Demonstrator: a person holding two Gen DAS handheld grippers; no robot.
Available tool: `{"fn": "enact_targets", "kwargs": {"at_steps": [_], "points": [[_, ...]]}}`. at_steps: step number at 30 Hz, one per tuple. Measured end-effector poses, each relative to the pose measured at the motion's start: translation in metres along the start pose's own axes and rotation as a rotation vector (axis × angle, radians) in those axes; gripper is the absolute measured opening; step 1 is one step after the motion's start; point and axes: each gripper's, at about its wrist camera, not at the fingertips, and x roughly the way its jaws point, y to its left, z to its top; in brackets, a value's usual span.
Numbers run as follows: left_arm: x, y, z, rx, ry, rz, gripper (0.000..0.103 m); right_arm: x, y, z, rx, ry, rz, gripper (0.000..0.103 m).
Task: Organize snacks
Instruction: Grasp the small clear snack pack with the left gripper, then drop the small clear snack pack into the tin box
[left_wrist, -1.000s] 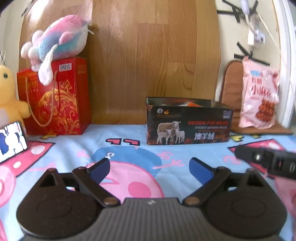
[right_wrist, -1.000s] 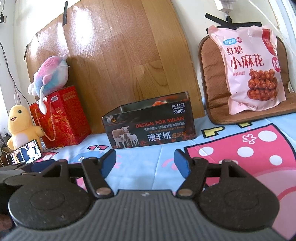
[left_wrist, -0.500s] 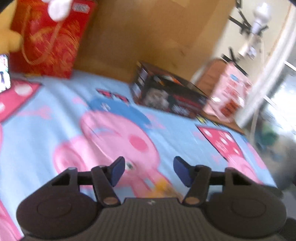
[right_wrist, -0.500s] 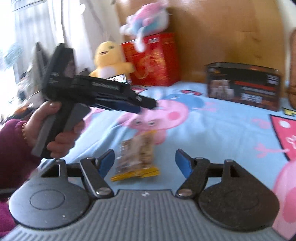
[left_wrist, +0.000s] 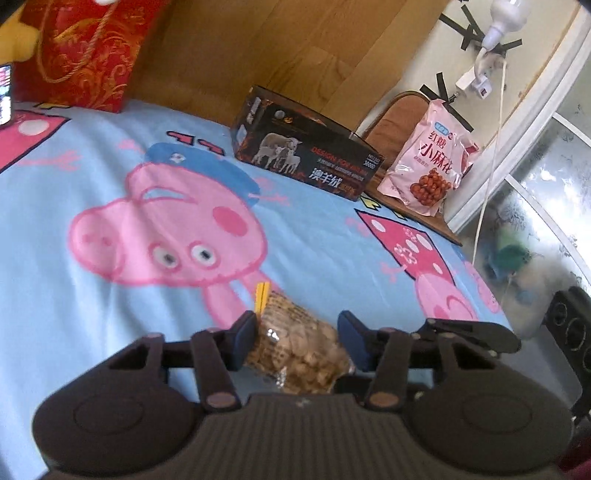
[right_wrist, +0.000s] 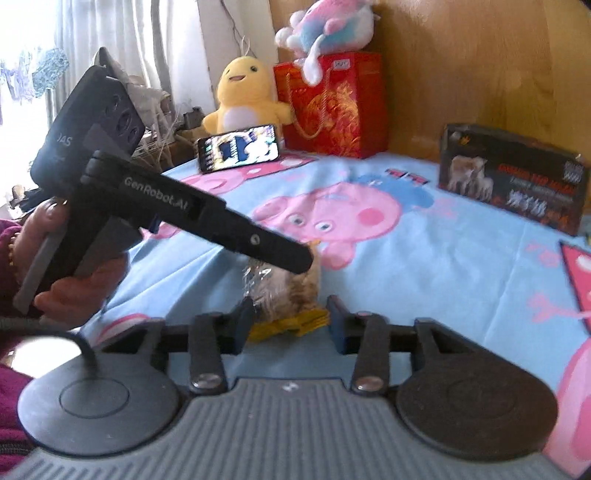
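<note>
A clear snack packet of pale biscuits with yellow ends (left_wrist: 295, 343) lies on the cartoon pig sheet. My left gripper (left_wrist: 297, 334) is open with its blue pads on either side of the packet. My right gripper (right_wrist: 290, 325) is open around the packet's yellow end (right_wrist: 291, 323). The left gripper's body (right_wrist: 207, 218) crosses over the packet in the right wrist view. A black open box with a sheep picture (left_wrist: 306, 155) stands at the back. A pink snack bag (left_wrist: 430, 162) leans on a brown cushion to the box's right.
A red gift bag (right_wrist: 332, 103) with a pastel plush (right_wrist: 325, 29) on top, a yellow duck plush (right_wrist: 242, 96) and a lit phone (right_wrist: 240, 147) stand at the back left. A wooden headboard (left_wrist: 277, 55) is behind. The bed edge (left_wrist: 491, 295) lies to the right.
Both grippers swung down from facing the box to the near part of the bed. The snack packet came into view and now lies between both pairs of open fingers.
</note>
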Motion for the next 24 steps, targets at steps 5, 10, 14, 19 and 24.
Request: {"fn": "enact_targets", "kwargs": {"at_steps": [5, 10, 14, 19, 24], "points": [[0.020, -0.020, 0.035, 0.032, -0.016, -0.041, 0.038, -0.013, -0.026, 0.006, 0.072, -0.052, -0.070, 0.031], [0.035, -0.046, 0.093, 0.078, -0.097, -0.085, 0.038, -0.031, -0.049, 0.031, 0.059, -0.163, -0.178, 0.030], [0.055, -0.065, 0.152, 0.137, -0.184, -0.059, 0.038, -0.034, -0.075, 0.070, -0.021, -0.243, -0.268, 0.030], [0.107, -0.053, 0.208, 0.127, -0.275, 0.054, 0.057, -0.004, -0.123, 0.118, -0.081, -0.275, -0.379, 0.030], [0.132, -0.019, 0.201, 0.025, -0.295, 0.095, 0.057, 0.039, -0.176, 0.118, 0.016, -0.297, -0.497, 0.039]]}}
